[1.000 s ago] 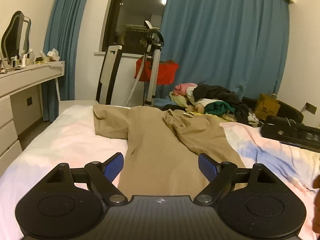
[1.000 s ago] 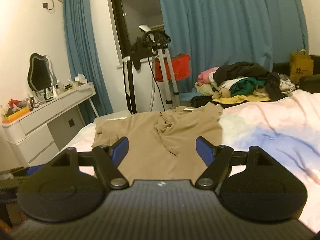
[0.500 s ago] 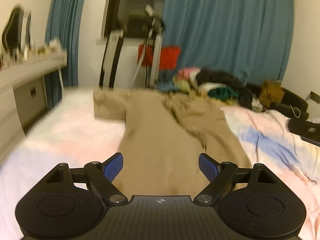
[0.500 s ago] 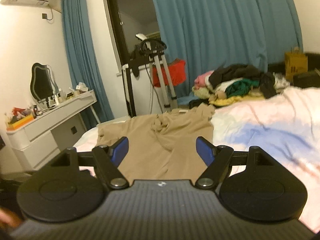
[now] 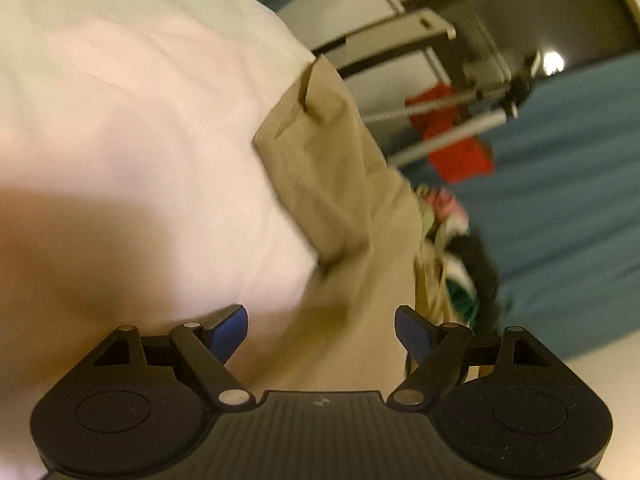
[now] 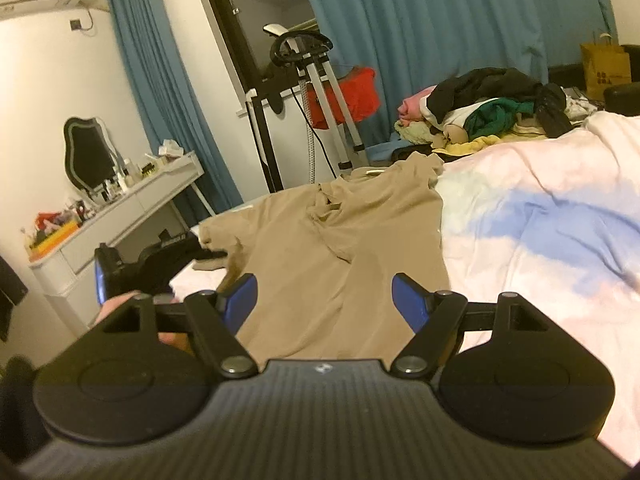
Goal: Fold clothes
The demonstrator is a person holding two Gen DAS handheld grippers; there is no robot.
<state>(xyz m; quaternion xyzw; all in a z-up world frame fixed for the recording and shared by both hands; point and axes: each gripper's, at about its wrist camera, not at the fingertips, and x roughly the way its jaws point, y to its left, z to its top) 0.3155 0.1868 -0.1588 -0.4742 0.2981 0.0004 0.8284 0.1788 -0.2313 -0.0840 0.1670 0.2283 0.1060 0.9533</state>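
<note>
The bed (image 6: 560, 216) carries the tan shirt (image 6: 360, 248), spread flat with one sleeve already folded in. Both grippers, left (image 5: 321, 330) and right (image 6: 324, 300), gape wide, empty. The tilted left gripper risks pinching bedsheet along with sleeve (image 5: 320, 168), dragging the fold.

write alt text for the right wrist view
A tan shirt lies spread on a pale bed, seen past the open right gripper. The left gripper reaches its left sleeve; beyond are a clothes pile, blue curtains and a white dresser.
</note>
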